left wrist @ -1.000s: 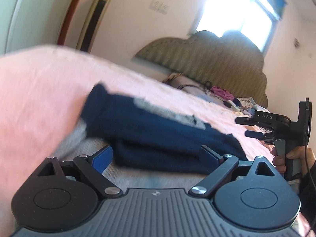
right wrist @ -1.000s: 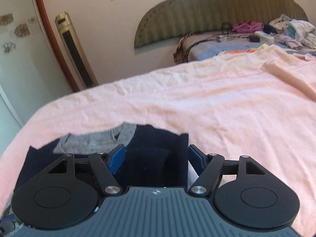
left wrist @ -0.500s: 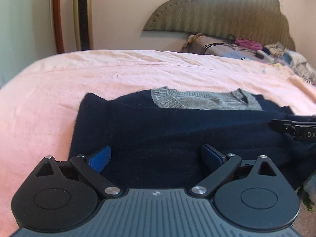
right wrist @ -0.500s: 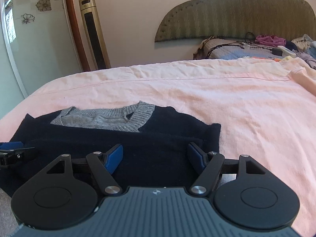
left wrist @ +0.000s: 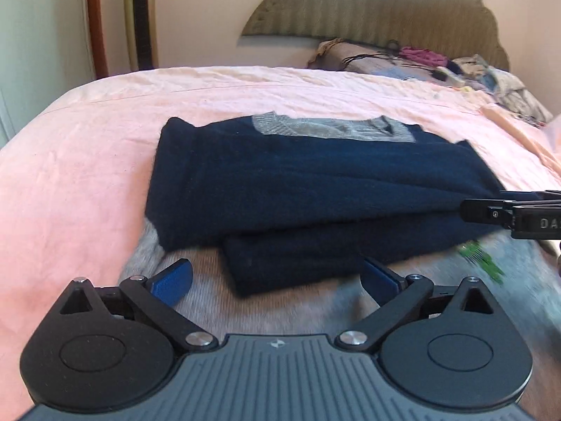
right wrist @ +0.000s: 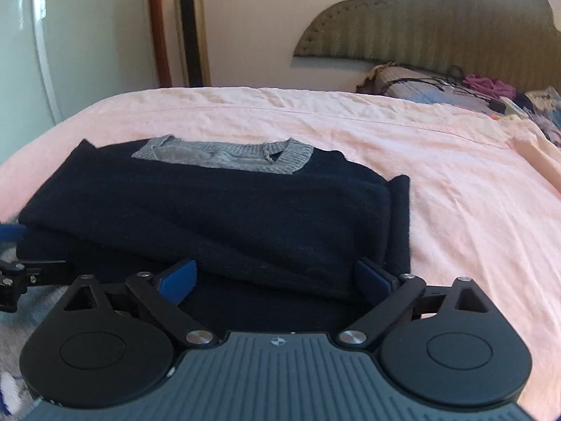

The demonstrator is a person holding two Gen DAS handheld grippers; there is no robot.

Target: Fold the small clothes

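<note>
1. The navy sweater (right wrist: pixel 217 210) with the grey collar (right wrist: pixel 224 156) lay folded on the pink bed sheet (right wrist: pixel 438 175), near the front edge of the bed; its upper layer was doubled over a lower one, and a narrow strip of the lower layer stuck out at the right side
2. The left gripper (left wrist: pixel 277 277) hovered just before the near left corner of the sweater; its jaws were wide open and held nothing
3. The right gripper (right wrist: pixel 277 277) stood close over the near right part of the sweater; its jaws were also spread apart and empty, with the cloth between and under them but not pinched
4. In my judgement the fold was just released; to do this step well, both grippers should leave the cloth straight and slowly, so the top layer is not dragged; the strip at the right could then be tucked in to make the edges even
5. Compared with half a second before, both cameras were drawn back and a little higher; in the left view the grey cloth (left wrist: pixel 280 301) below the sweater's near edge was now visible, and the sweater showed two clear layers where it had looked like one flat piece
</note>
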